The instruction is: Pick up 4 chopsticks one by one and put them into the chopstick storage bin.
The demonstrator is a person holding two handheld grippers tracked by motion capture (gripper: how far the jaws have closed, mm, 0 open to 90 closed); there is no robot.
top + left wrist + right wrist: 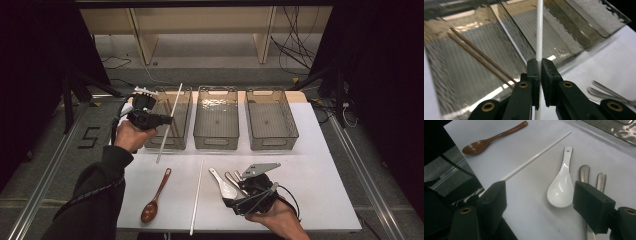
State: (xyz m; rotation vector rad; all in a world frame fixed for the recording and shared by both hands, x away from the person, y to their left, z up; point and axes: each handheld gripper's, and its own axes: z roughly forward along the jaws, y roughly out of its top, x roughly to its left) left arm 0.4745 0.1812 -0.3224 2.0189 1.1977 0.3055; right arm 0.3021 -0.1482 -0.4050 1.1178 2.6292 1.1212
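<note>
My left gripper (167,120) is shut on a white chopstick (169,122), held slanted over the left clear bin (170,120). In the left gripper view the chopstick (539,30) runs up between the closed jaws (539,65), above the bin floor where two brown chopsticks (480,56) lie. My right gripper (252,192) rests low near the table's front, open, with nothing between its fingers (539,202). Ahead of it lie a white ceramic spoon (561,185), a second white chopstick (536,157), a brown wooden spoon (491,138) and two metal handles (584,173).
Three clear bins stand in a row at the back of the white table (320,165): left, middle (216,117) and right (271,117). The wooden spoon (155,197) and the loose chopstick (197,195) lie at the front. Cables trail on the floor behind.
</note>
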